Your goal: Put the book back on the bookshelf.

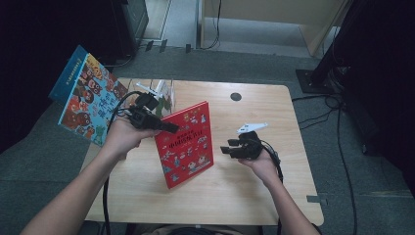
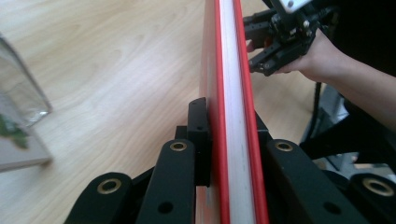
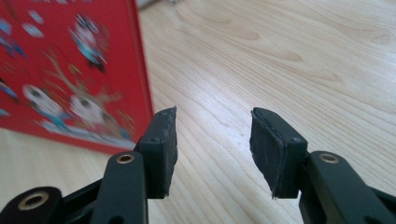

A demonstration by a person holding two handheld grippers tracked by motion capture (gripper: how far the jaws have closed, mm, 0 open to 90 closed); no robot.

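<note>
A red picture book [image 1: 186, 144] stands upright on its lower edge near the middle of the wooden table [image 1: 254, 196]. My left gripper [image 1: 171, 129] is shut on its upper left corner. In the left gripper view the jaws press both red covers [image 2: 231, 70], and the white page edges run between them. My right gripper [image 1: 226, 147] hovers just right of the book, jaws open with nothing between them. The right gripper view has its pads [image 3: 212, 135] apart over bare wood, the book's cover [image 3: 70, 70] to their left. My right gripper [image 2: 271, 42] also shows past the book in the left gripper view.
A blue picture book [image 1: 85, 95] stands tilted at the table's left edge. A clear plastic stand [image 1: 164, 93] sits at the back left, behind my left hand. A round grommet hole [image 1: 236, 96] marks the back edge. Cables [image 1: 337, 122] lie on the floor to the right.
</note>
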